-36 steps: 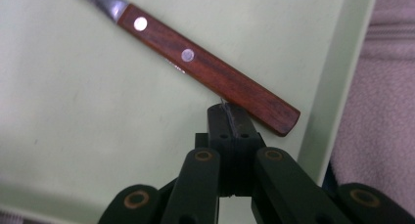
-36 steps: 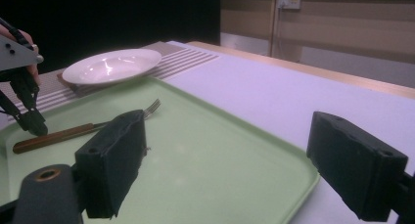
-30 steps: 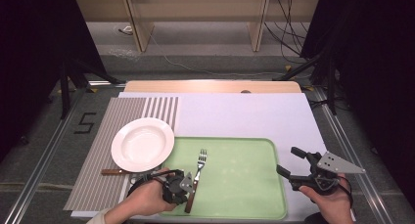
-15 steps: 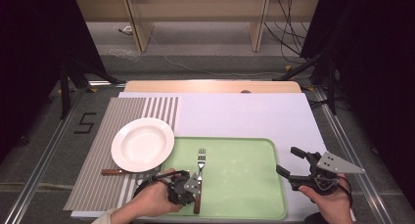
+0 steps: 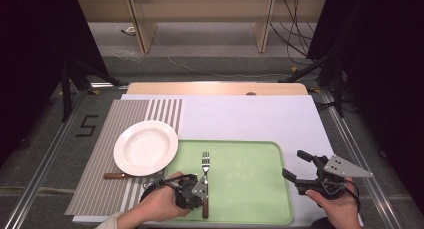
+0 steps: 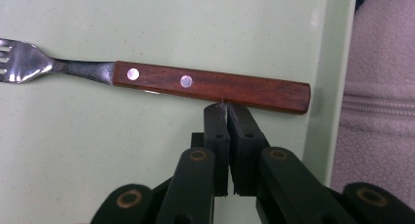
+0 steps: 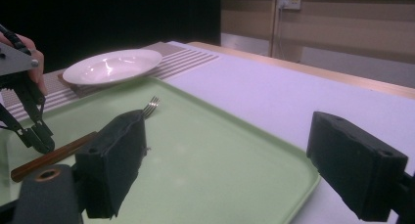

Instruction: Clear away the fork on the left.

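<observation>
A fork (image 5: 205, 164) with a brown wooden handle (image 6: 210, 84) lies on the green tray (image 5: 250, 154), tines toward the far side. My left gripper (image 5: 200, 191) points at the handle from the left. Its jaws (image 6: 227, 109) stand together with only a thin slit between them, having just parted a hair. Their tips meet the near edge of the handle and nothing is between them. My right gripper (image 5: 295, 164) hovers open over the tray's right rim, its jaws (image 7: 235, 155) wide apart and bare. From there the left gripper (image 7: 36, 136) shows beside the fork (image 7: 151, 105).
A white plate (image 5: 145, 147) sits on a striped placemat (image 5: 100, 139) left of the tray. A knife's brown handle (image 5: 117, 175) sticks out from under the plate. A pale cloth (image 5: 250, 119) covers the table beyond the tray. A light sleeve (image 6: 377, 111) lies past the tray's rim.
My left gripper has edged a little to the right, up to the fork's handle. The right gripper, the fork and the plate have stayed put.
</observation>
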The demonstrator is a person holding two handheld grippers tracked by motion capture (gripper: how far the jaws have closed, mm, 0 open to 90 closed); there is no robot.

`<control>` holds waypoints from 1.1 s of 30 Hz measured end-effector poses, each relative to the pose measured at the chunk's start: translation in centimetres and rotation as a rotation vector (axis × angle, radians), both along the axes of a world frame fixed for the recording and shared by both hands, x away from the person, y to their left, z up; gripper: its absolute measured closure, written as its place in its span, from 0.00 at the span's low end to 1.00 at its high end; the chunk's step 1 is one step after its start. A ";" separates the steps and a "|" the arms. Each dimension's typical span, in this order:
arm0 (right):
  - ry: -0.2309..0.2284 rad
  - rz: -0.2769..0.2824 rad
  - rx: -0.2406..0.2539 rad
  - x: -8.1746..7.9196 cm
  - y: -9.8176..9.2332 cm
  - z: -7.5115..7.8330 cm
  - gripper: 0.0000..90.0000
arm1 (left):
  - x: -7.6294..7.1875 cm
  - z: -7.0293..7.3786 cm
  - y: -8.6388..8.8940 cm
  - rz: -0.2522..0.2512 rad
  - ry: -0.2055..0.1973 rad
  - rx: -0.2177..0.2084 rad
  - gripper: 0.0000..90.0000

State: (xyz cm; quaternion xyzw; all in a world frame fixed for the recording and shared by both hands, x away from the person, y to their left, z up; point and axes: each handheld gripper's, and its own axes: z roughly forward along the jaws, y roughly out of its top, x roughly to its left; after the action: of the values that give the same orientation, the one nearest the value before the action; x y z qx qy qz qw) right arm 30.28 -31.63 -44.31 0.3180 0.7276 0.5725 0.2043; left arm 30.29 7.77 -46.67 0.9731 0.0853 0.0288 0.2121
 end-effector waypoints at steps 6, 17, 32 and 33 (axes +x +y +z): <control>-0.004 -0.002 0.003 0.0 -0.1 0.0 0.18 | 0.1 0.0 0.3 0.020 -0.008 -0.010 0.93; -0.005 -0.001 0.002 0.0 -0.1 0.0 0.18 | 0.4 0.7 2.0 0.049 -0.049 -0.055 0.84; -0.005 -0.001 0.001 -0.1 -0.1 0.0 0.18 | 0.8 1.4 5.0 0.135 -0.097 -0.165 0.51; -0.005 -0.001 0.000 -0.1 -0.1 0.0 0.18 | 0.8 1.5 5.2 0.140 -0.097 -0.172 0.50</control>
State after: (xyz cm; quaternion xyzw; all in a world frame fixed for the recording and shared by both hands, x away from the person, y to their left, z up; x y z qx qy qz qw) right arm 30.23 -31.71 -44.27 0.3170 0.7269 0.5732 0.2064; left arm 31.11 12.93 -45.22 0.9404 0.1451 0.0830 0.2962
